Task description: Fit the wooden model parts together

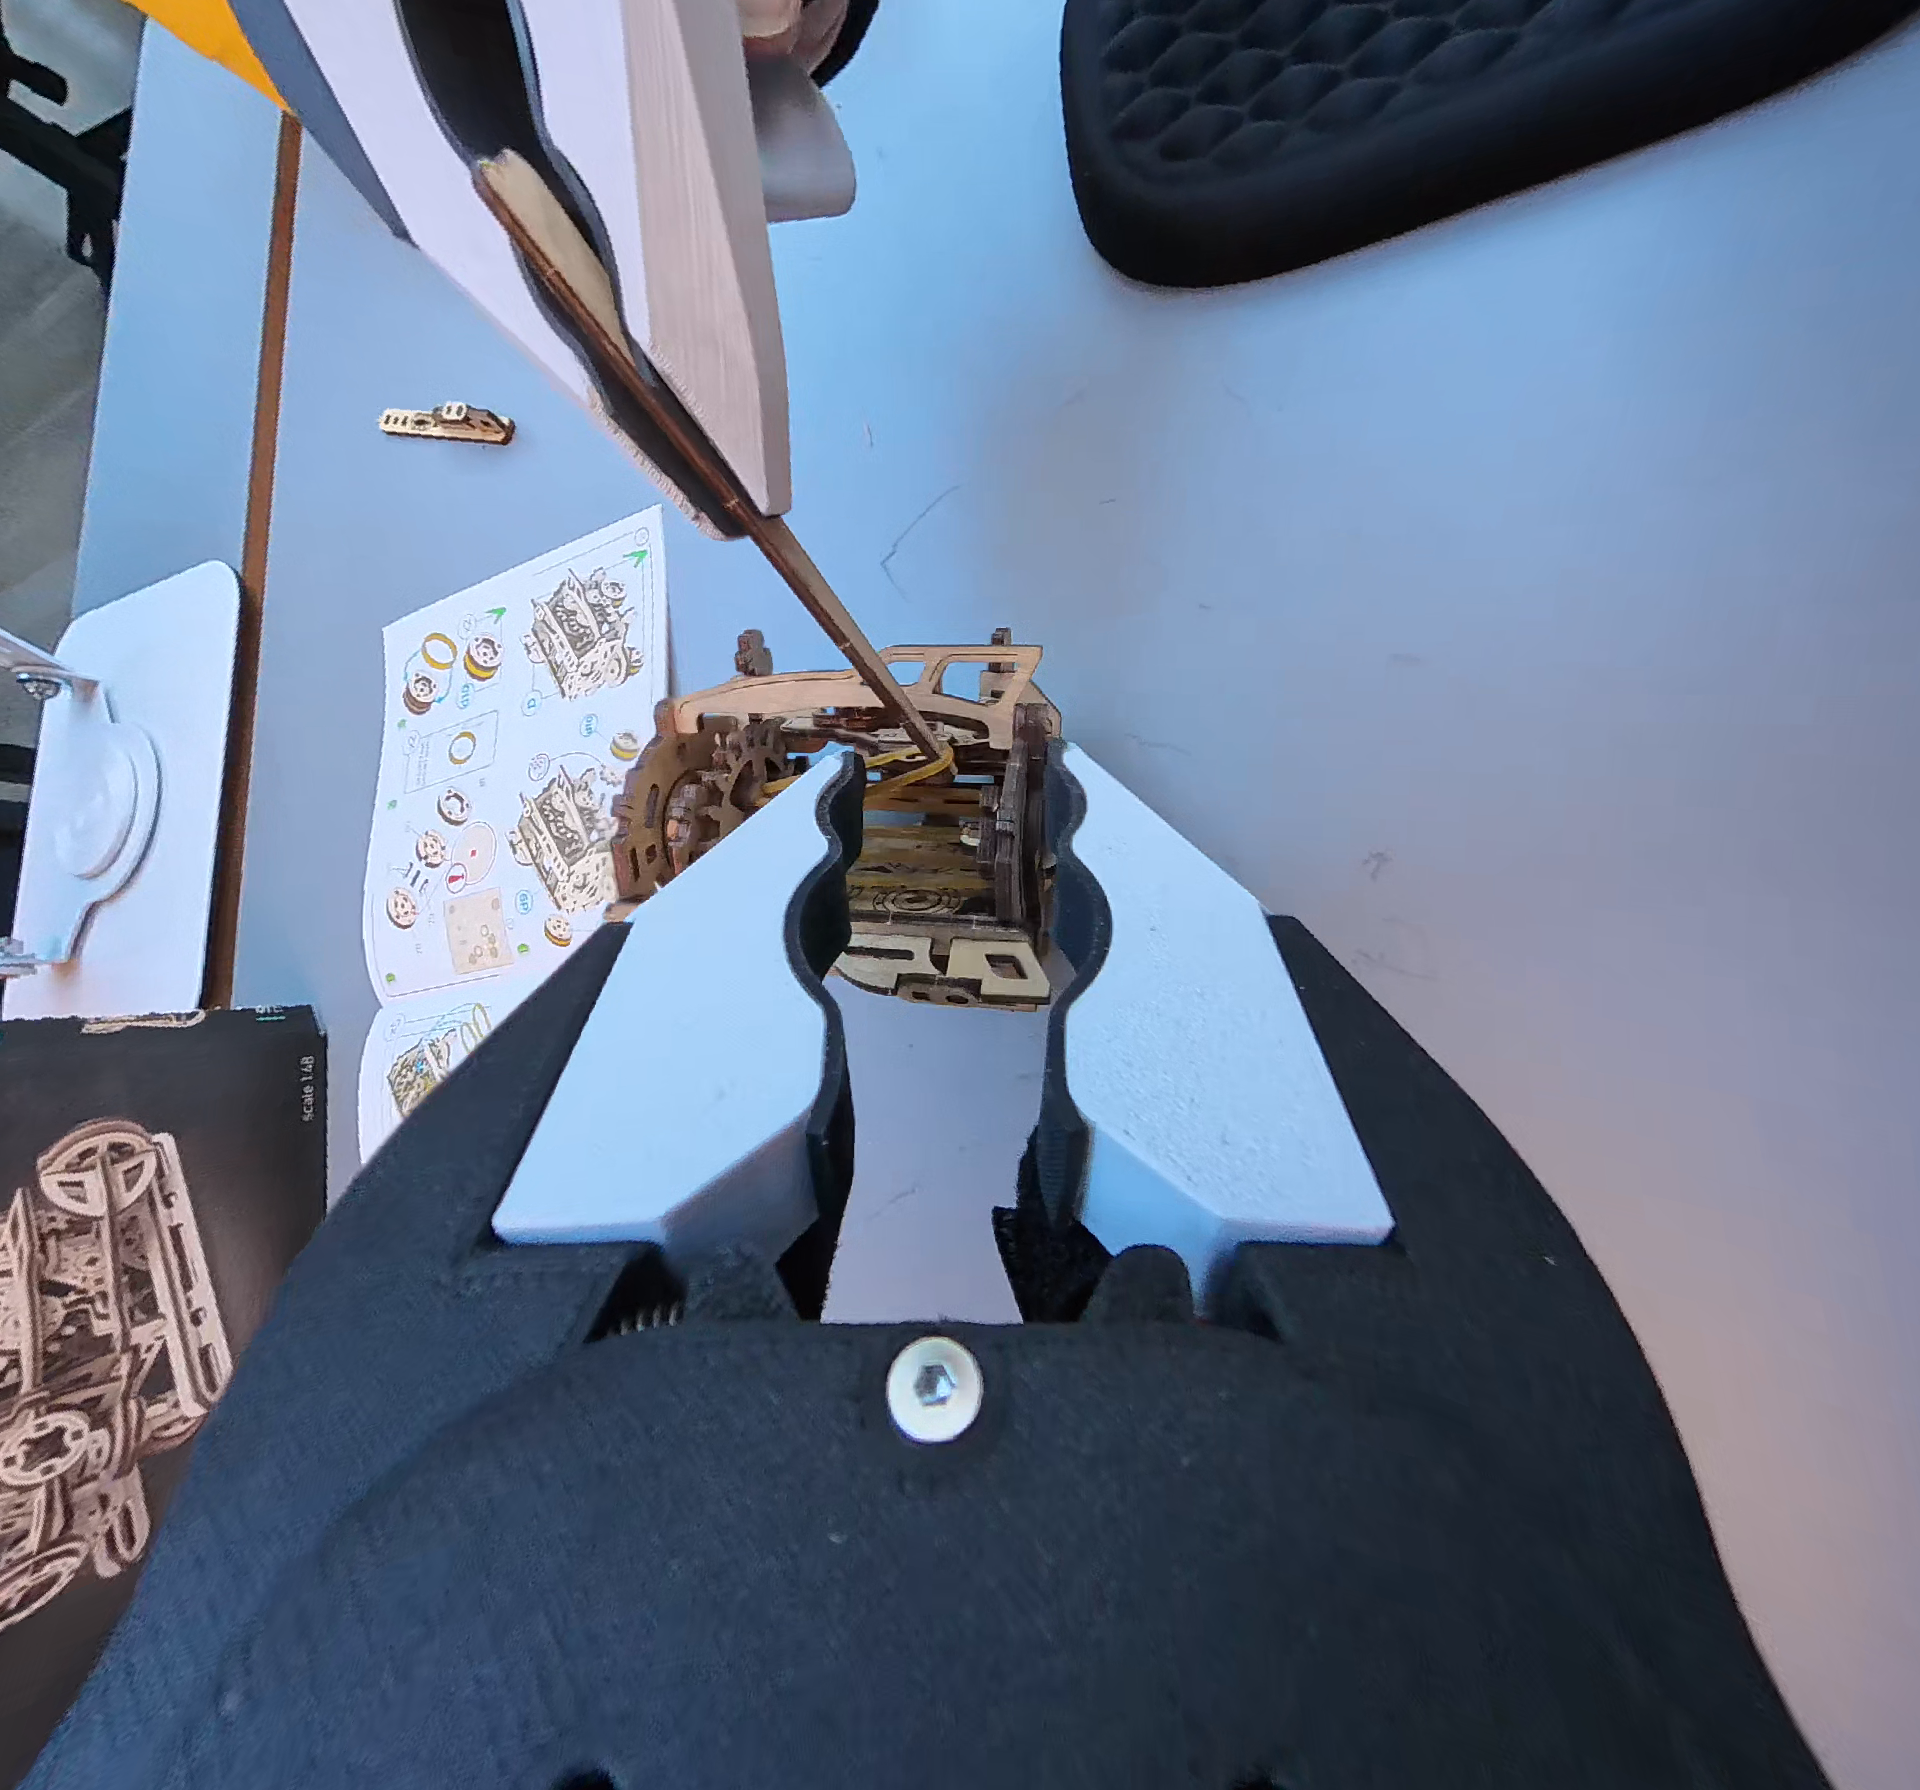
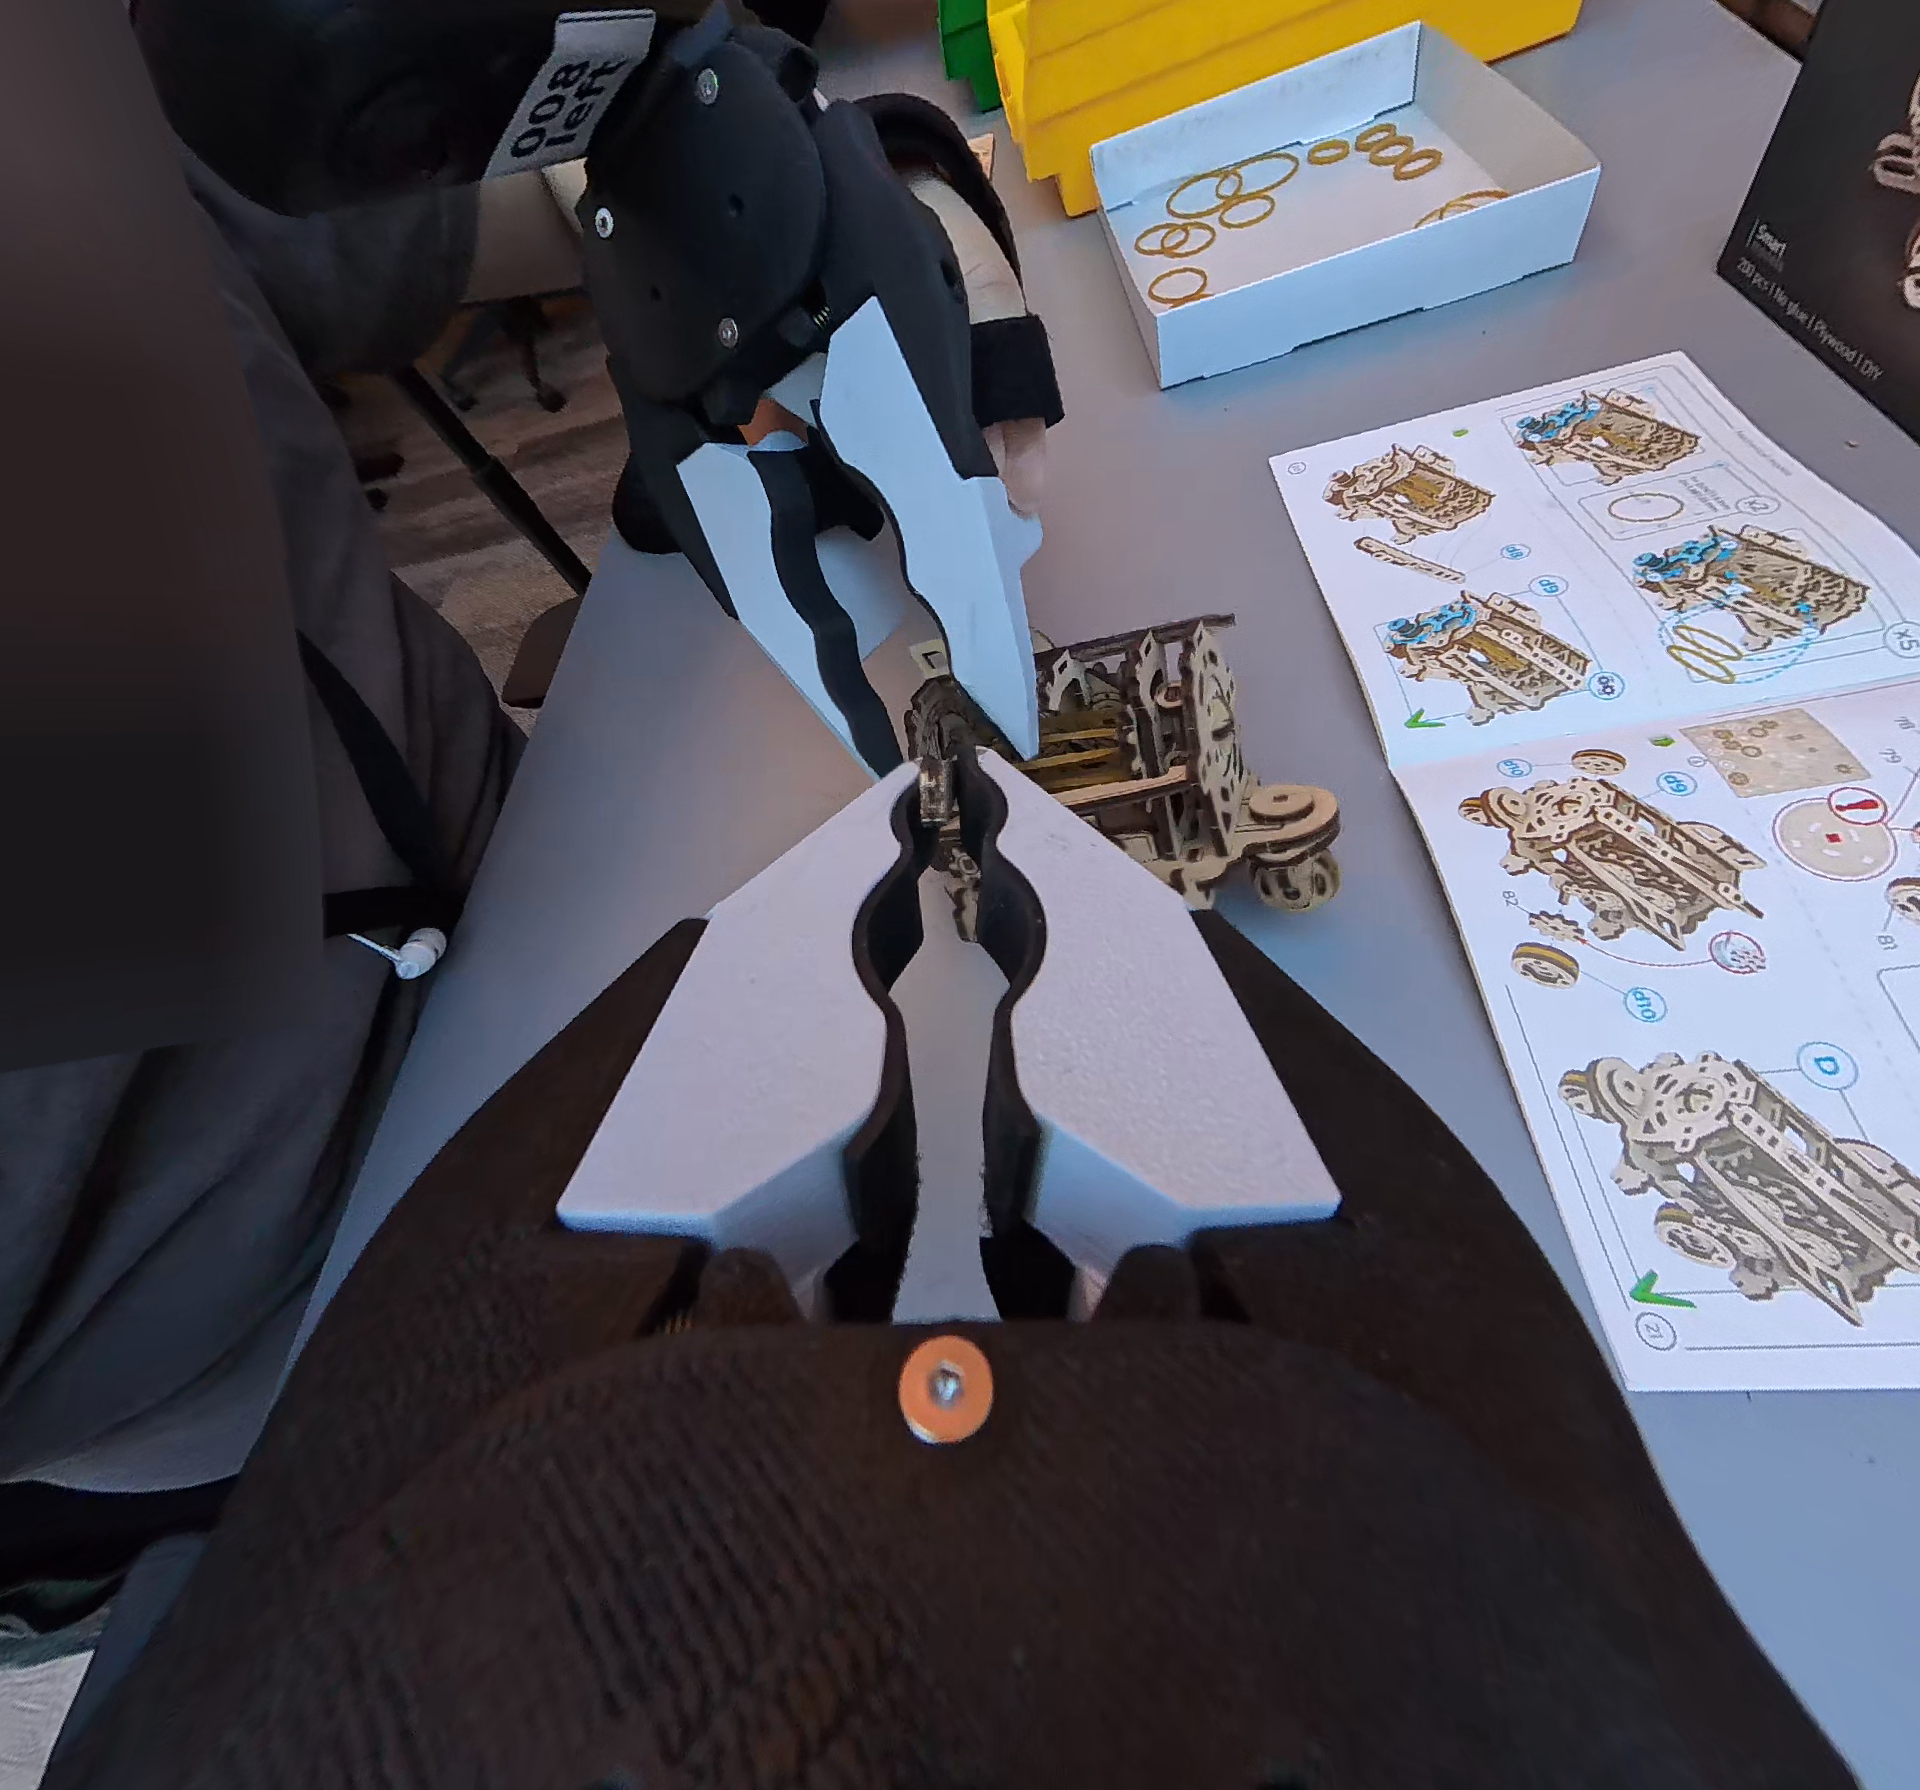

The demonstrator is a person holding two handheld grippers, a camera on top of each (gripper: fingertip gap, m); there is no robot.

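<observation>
Rubber bands (image 2: 1236, 202) lie in white tray (image 2: 1351, 286) at one o'clock; right gripper (image 2: 951, 784) fingers pinch wooden stick (image 1: 831, 618), left gripper (image 1: 951, 784) fingers spread around wooden model (image 1: 935, 867)

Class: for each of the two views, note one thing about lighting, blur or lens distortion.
Left wrist view: cool, bluish light on the table; fisheye bends its edge; wooden model sharp. Right wrist view: a dark mosaic patch covers the left side; the instruction sheet curves towards the frame edge.

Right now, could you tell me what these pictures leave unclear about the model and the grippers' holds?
- Left wrist view: the wooden model's sides, hidden behind the left hand-held gripper's fingers; contact unclear.
- Left wrist view: where the wooden stick's tip ends among gears and rubber band.
- Right wrist view: the stick, edge-on inside the right hand-held gripper.
</observation>
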